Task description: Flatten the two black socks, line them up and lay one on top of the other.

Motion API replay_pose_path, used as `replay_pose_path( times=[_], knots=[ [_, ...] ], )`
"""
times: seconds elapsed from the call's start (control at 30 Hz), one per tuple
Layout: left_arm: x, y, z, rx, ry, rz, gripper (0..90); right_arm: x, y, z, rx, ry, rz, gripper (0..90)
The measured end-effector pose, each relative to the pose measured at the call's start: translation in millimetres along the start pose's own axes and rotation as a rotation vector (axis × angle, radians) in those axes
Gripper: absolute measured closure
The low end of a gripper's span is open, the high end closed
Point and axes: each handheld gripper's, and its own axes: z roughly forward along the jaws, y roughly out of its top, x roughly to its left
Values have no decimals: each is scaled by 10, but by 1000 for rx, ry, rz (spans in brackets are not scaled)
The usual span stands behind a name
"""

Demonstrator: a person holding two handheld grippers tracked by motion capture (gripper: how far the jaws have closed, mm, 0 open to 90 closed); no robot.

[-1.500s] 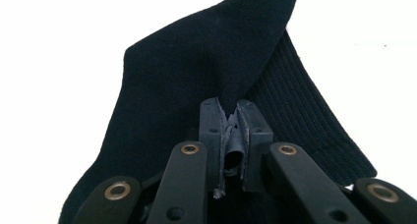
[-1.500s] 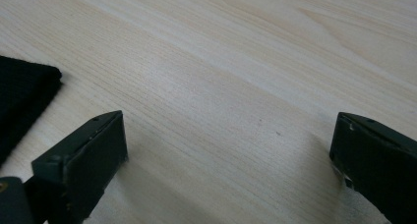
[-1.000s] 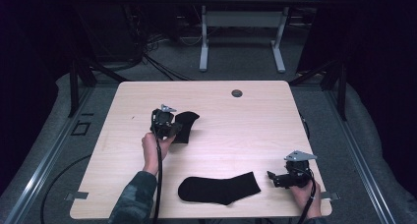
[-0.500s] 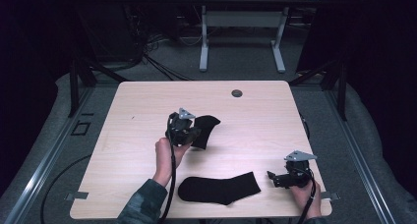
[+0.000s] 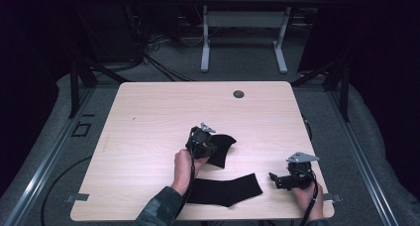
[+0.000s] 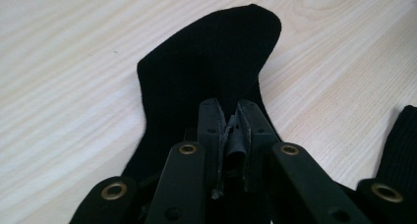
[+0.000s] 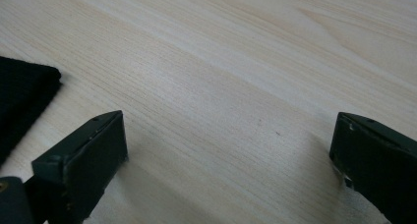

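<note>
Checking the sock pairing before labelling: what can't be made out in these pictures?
- Held sock: its cuff end, left gripper view, hidden behind the left gripper.
- Flat sock: its left end, high view, covered by the sleeve.
- Flat sock's shape: right gripper view, cut off by the left edge.

No text, label, brand, number or sign can be read in any of the views; the wooden table (image 5: pixel 148 117) is plain, the two black socks carry no print that can be made out, and the grippers show no legible marking
</note>
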Motion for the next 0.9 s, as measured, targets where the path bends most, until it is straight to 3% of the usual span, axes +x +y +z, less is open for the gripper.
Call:
replay_pose_path(
  times=[0.1,0.17,0.23,0.27,0.43,0.6,0.77,0.83,0.9],
  knots=[
    [-16,-15,107,31,-18,-6,729,0,0,0,0,0,0,4],
    [-21,-16,122,41,-34,1,536,0,0,0,0,0,1,4],
    [-2,-4,23,10,-39,9,423,-1,1,-2,1,2,-1,4],
    [-2,-4,23,10,-39,9,322,-1,1,-2,1,2,-1,4],
    [102,19,-270,-47,5,42,199,0,-3,-4,0,-1,2,4],
    [265,-83,-438,-54,-5,60,154,-5,-1,-10,5,-2,1,7],
    [365,-240,-471,-27,-7,71,143,-33,29,-14,18,19,14,15],
    [367,-288,-464,-20,-9,83,157,-36,116,-93,7,69,52,114],
    [353,-318,-451,-1,-5,110,161,-1,160,-135,-25,81,51,168]
  ],
)
